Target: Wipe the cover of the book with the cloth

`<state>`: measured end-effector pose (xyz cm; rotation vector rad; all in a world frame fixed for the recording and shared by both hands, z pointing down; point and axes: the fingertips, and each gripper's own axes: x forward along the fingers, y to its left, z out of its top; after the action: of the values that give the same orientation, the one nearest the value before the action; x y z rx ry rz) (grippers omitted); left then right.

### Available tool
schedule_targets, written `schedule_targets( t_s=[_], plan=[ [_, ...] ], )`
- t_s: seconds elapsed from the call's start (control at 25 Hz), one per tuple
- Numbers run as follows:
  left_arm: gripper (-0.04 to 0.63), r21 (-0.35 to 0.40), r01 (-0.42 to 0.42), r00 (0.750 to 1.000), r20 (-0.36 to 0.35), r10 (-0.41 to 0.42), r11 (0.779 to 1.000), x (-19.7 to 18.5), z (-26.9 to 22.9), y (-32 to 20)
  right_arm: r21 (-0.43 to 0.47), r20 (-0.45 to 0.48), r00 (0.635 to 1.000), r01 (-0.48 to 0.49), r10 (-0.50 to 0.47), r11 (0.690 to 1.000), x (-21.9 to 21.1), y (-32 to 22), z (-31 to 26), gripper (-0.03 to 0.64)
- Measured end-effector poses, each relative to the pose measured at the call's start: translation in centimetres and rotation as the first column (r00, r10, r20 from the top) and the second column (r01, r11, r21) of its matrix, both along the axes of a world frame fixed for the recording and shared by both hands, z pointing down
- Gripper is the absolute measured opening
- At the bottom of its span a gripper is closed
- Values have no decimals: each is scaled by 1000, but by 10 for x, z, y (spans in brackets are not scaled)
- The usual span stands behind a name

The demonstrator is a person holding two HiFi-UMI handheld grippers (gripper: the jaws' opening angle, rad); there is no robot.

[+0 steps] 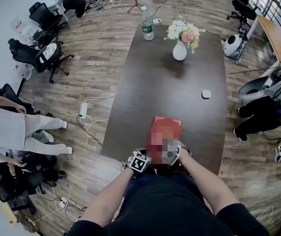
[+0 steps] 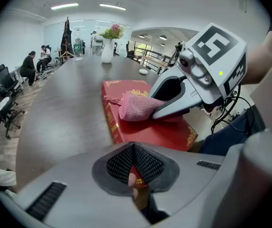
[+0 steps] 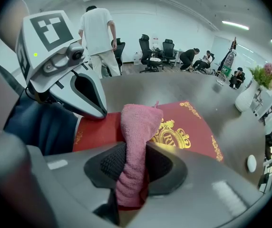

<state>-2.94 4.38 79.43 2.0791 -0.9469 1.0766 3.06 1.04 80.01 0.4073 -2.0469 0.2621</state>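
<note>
The book lies flat on the dark table, close to the edge where the person stands, red cover up with a gold crest in the middle and gold corner ornaments. The pink cloth is bunched into a roll and rests on the cover, on the near part just short of the crest.

The right gripper has its jaws clamped on that cloth, which sticks out in front of them onto the book. The left gripper has its jaws drawn together, and red with a bit of gold shows between its pads, so it appears to be pinching a near corner of the book to steady it. The right gripper view shows its tip at the book's near edge, just beside the cloth.

As for progress, the cloth is already down on the cover and the book is held, so wiping looks to be under way or just starting. No dirt or wet streak shows, so I cannot tell which parts are done. Judging by where the cloth sits, the crest and the far half of the cover are likely left to do.

Farther up the table stand a vase of flowers, a bottle and a small white object, all well apart from the book. Office chairs and other people are around the room.
</note>
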Motion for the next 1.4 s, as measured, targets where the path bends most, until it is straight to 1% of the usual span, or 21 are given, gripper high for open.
schedule_targets(
  t_s=[0.2, 0.4, 0.56, 0.72, 0.88, 1.08, 1.24, 1.32, 1.4],
  plan=[
    [-5, 6, -14, 1000, 4, 14, 1000, -2, -2, -2, -7, -6, 1000, -5, 4, 1000, 6, 0, -2, 117],
    [-5, -9, -31, 999, 22, 32, 999, -1, -2, 0, -20, -4, 1000, -12, 12, 1000, 16, 4, -4, 117],
    [-5, -22, -24, 999, 31, 25, 999, -4, 2, 2, -6, -3, 1000, -23, 23, 1000, 21, 2, -5, 117],
    [-5, -22, -38, 999, 30, 39, 999, -2, 2, 2, -5, -4, 1000, -30, 30, 1000, 27, 3, -3, 117],
    [-5, -34, -35, 999, 37, 36, 999, -2, 2, 4, 2, -10, 999, -31, 31, 1000, 36, 3, -1, 117],
    [-5, -13, -48, 998, 35, 49, 999, -2, 0, 0, 4, -4, 999, -38, 38, 999, 41, 4, -5, 117],
    [-5, -17, -49, 998, 32, 50, 999, 0, -1, -1, -6, 0, 999, -45, 45, 999, 47, 5, -4, 117],
    [-5, -4, -55, 998, 30, 55, 998, 1, 1, -3, -8, 3, 999, -47, 47, 999, 49, 5, -5, 117],
    [-5, -13, -54, 998, 34, 54, 998, 0, 1, -2, -9, 5, 999, -52, 52, 999, 52, 6, -6, 117]
  ],
)
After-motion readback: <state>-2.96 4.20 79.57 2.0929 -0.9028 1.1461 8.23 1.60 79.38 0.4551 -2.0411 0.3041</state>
